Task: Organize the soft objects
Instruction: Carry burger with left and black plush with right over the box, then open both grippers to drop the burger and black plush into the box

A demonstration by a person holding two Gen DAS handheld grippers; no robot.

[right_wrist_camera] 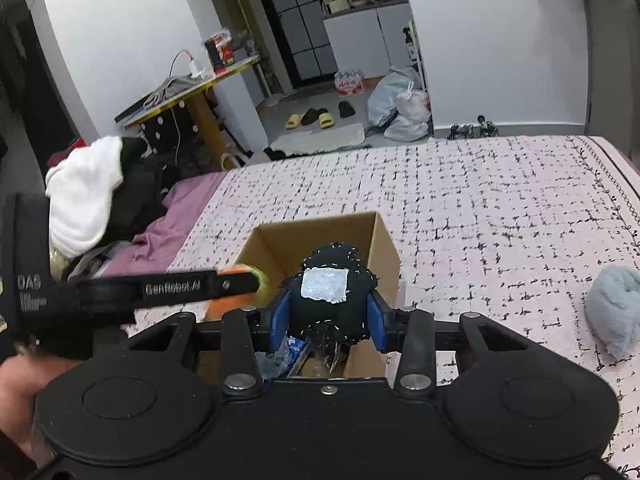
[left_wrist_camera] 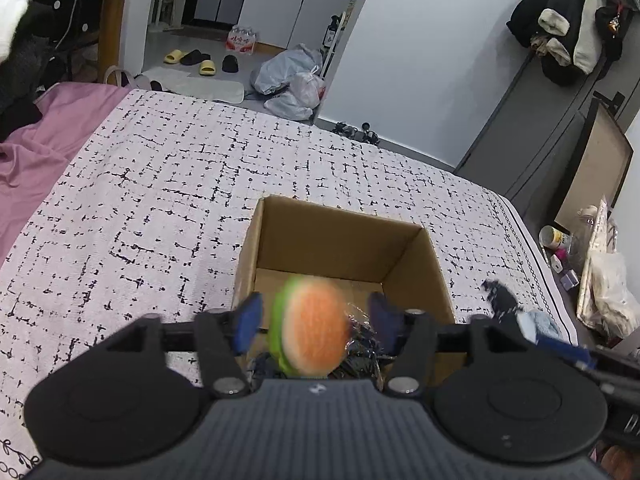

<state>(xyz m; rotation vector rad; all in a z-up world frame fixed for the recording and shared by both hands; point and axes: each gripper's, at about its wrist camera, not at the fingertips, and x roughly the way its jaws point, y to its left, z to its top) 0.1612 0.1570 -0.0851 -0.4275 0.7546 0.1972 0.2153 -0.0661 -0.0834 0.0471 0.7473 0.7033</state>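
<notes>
Both grippers are tipped down over the open cardboard box (left_wrist_camera: 340, 240) sitting on the black-and-white patterned bedspread (left_wrist_camera: 160, 184). The left gripper (left_wrist_camera: 316, 320) has its blue pads spread wide, and the blurry orange-and-green plush (left_wrist_camera: 312, 328) sits between them without touching either one, right above the box. The right gripper (right_wrist_camera: 330, 312) is clamped on a black fuzzy toy (right_wrist_camera: 332, 292) with a white patch, held over the box too. Some dark and blue stuff is already inside. A light blue fluffy thing (right_wrist_camera: 616, 308) lies off to the right on the bed.
</notes>
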